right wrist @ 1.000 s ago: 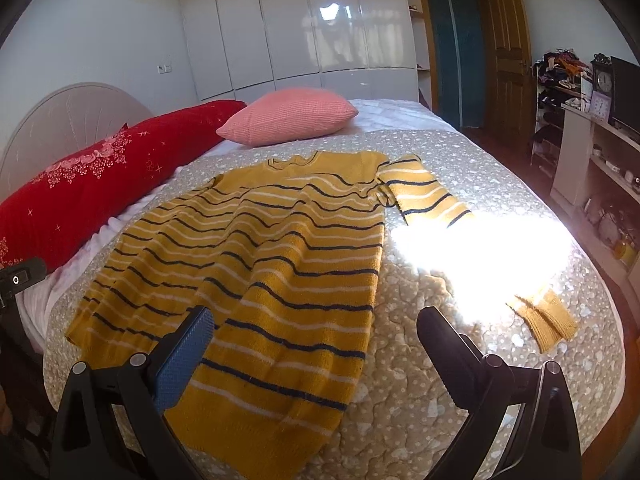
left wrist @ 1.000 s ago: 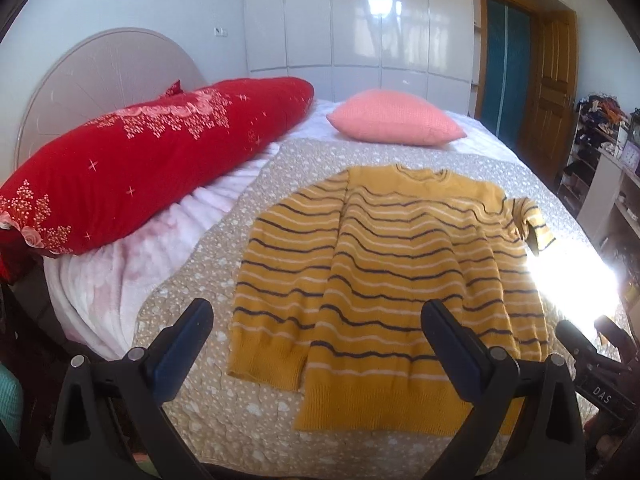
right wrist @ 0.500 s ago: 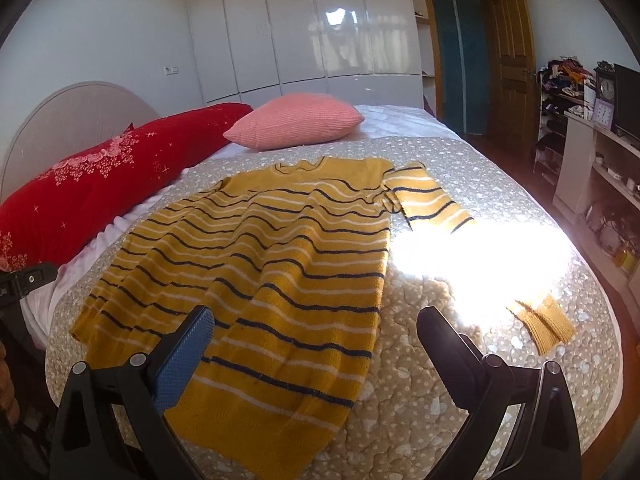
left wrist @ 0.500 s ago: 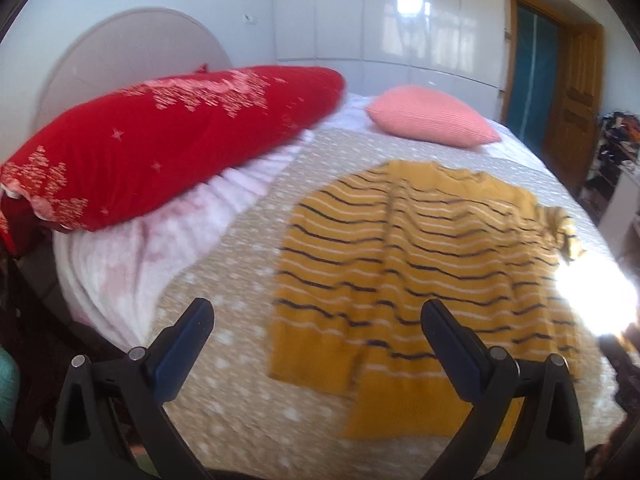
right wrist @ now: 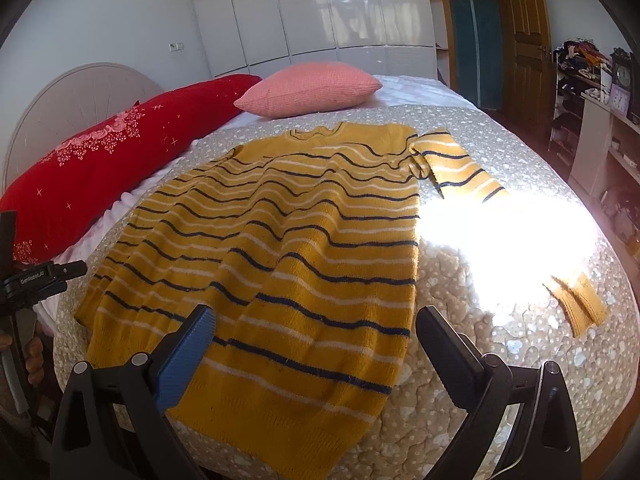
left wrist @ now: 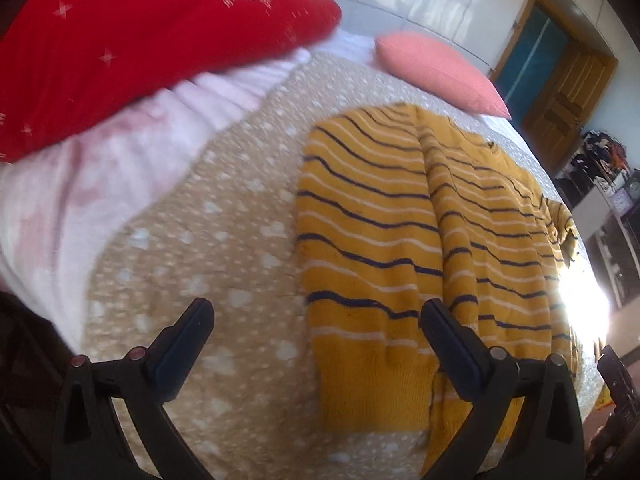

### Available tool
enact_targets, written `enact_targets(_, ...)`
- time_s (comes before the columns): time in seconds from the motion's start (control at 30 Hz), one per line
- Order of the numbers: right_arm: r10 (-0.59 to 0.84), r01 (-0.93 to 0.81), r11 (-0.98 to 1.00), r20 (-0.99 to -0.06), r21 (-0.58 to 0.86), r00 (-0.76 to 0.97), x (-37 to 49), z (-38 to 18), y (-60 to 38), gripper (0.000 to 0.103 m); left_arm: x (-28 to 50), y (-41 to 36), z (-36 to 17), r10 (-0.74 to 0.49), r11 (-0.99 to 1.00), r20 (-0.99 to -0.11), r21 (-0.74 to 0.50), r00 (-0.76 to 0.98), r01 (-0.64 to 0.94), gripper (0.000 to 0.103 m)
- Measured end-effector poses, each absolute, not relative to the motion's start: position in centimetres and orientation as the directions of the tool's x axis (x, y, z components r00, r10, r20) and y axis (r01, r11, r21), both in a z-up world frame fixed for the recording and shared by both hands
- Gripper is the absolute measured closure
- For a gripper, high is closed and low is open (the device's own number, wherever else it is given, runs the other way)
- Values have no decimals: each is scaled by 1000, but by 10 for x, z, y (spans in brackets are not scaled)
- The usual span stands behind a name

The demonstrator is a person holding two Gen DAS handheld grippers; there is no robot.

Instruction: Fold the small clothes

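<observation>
- Since half a second ago the left hand-held gripper (left wrist: 316,328) has come lower and closer to the bed (left wrist: 224,240); its view is blurred, the headboard has left it, and the folded sleeve now fills the middle.
- The right hand-held gripper (right wrist: 314,330) has also eased nearer: the sweater (right wrist: 280,240) looks larger, and its hem runs between the fingers.
- Both grippers stand spread wide with nothing between their pads; neither touches the cloth as far as can be seen.
- Count: one yellow sweater with dark and white stripes, one long red pillow (right wrist: 100,160), one pink pillow (right wrist: 308,88), two grippers.
- The sweater lies flat on the spotted beige bedspread (right wrist: 480,380), neckline toward the pink pillow, hem toward the cameras. One sleeve (left wrist: 360,260) is folded over the body; the other sleeve (right wrist: 456,164) lies out to the side across a glaring patch of sunlight.
- Only the right view shows the far cuff (right wrist: 576,304) beyond the glare, the headboard (right wrist: 80,96), a clock (right wrist: 622,76) on the shelves and part of the left gripper's body at the left edge.
- Only the left view shows the pale pink blanket (left wrist: 100,168) under the red pillow up close, and the edge of the folded sleeve lying on the body.
- A white wardrobe (right wrist: 320,12) and wooden door (right wrist: 524,28) show in both.
</observation>
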State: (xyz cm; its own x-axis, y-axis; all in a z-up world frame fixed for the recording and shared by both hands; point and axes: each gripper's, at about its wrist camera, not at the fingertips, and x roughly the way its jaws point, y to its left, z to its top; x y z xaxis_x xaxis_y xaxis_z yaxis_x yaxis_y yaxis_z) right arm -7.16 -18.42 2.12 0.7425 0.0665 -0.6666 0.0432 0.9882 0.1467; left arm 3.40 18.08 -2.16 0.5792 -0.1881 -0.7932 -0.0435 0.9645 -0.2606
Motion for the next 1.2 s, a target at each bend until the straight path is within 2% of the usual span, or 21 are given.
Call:
enact_targets(0.03, 64, 42, 989, -668, 141, 742, -71, 22, -183, 1, 37, 175, -26, -212, 961, -796, -274, 567, -26, 7)
enact_targets(0.07, 59, 44, 990, -669, 136, 741, -71, 22, -182, 1, 42, 168, -31, -230, 960, -803, -280, 549, -7, 25)
enact_targets(0.1, 53, 47, 990, -670, 130, 740, -71, 22, -182, 1, 44, 161, -34, -209, 968, -815, -251, 540, -3, 38)
enact_targets(0.13, 48, 49, 991, -672, 125, 739, -71, 22, -182, 1, 47, 155, -35, -145, 982, -829, -185, 540, -20, 70)
enact_targets(0.17, 46, 47, 992, -676, 119, 736, -70, 23, -181, 2, 49, 153, -33, -121, 987, -833, -159, 540, -23, 89)
enact_targets(0.2, 45, 43, 993, -679, 112, 733, -70, 24, -180, 5, 52, 158, -30, -159, 979, -828, -202, 538, -22, 91)
enact_targets(0.27, 41, 30, 995, -684, 91, 728, -69, 26, -176, 10, 56, 177, -20, -121, 975, -817, -205, 563, -88, 92)
enact_targets(0.4, 27, 2, 999, -681, 42, 731, -65, 33, -164, 11, 65, 237, 6, 76, 949, -779, -136, 622, -285, 91)
enact_targets(0.5, 57, -45, 998, -680, 35, 731, -54, 39, -148, 11, 64, 279, 20, 136, 918, -762, -144, 633, -370, 85)
enact_targets(0.53, 78, -71, 997, -679, 38, 730, -49, 41, -140, 11, 58, 289, 26, 168, 909, -749, -134, 642, -395, 77)
enact_targets(0.57, 105, -104, 994, -678, 43, 728, -42, 43, -130, 11, 49, 297, 32, 187, 903, -732, -135, 655, -409, 61)
enact_targets(0.6, 136, -139, 989, -677, 50, 723, -35, 46, -119, 11, 39, 302, 36, 192, 899, -718, -145, 669, -414, 50)
enact_targets(0.63, 172, -177, 982, -675, 63, 717, -28, 48, -107, 11, 26, 307, 40, 194, 892, -702, -164, 685, -421, 28)
enact_targets(0.67, 222, -222, 971, -674, 87, 705, -19, 51, -93, 11, 11, 311, 44, 191, 886, -682, -190, 706, -424, 16)
enact_targets(0.73, 325, -307, 940, -673, 151, 664, 0, 52, -63, 11, -19, 314, 49, 184, 880, -647, -227, 740, -418, 13)
enact_targets(0.9, 555, -433, 822, -685, 369, 471, 60, 30, 27, 11, -68, 331, 44, 160, 856, -640, -290, 752, -429, 13)
enact_targets(1.1, 671, -414, 728, -690, 546, 271, 102, -19, 125, 11, -107, 354, 21, 123, 821, -681, -339, 722, -460, 13)
enact_targets(1.2, 663, -355, 744, -696, 567, 277, 116, -36, 155, 10, -116, 363, 9, 102, 800, -698, -366, 708, -476, 13)
